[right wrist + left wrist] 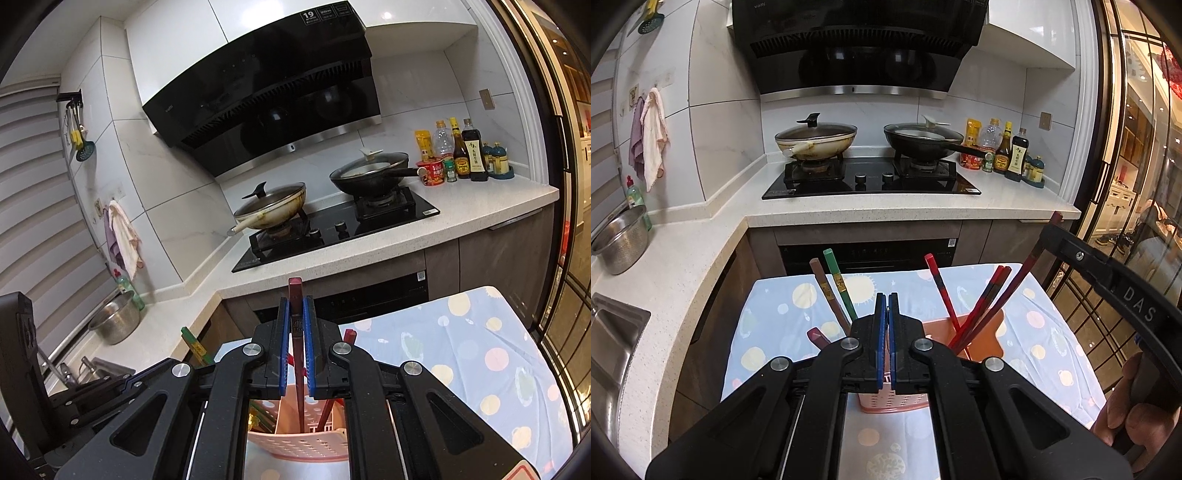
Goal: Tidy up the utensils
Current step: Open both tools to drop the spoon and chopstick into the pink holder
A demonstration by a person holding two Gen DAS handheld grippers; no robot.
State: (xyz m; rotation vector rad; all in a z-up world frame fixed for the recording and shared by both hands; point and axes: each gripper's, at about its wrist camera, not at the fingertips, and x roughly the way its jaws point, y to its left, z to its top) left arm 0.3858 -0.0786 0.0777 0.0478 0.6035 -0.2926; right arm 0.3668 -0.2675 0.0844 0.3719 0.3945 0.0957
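You see a brightly, evenly lit kitchen, sharp throughout; fisheye curves the edges into dark corners. Warm glare gleams off the glass door (pixel 1137 155) right of your grippers.

Utensil holder (pixel 979 332) stands on a cloth-covered table (pixel 1052 350), in front of the counter (pixel 886 210). In the holder: 3 chopsticks (pixel 827 291) leaning left, several more chopsticks (pixel 982 310) leaning right. Left gripper (pixel 887 306) sits over the holder's near edge, between the 2 groups. Right gripper (pixel 296 314) sits above the holder, 1 chopstick (pixel 295 295) between its pads, lower end inside a compartment. Behind, on the counter: a stove (pixel 871 181) bearing 2 lidded pans (pixel 816 138); bottles (pixel 1004 147) to its right; a colander (pixel 620 240) far left, beside a sink (pixel 613 332).
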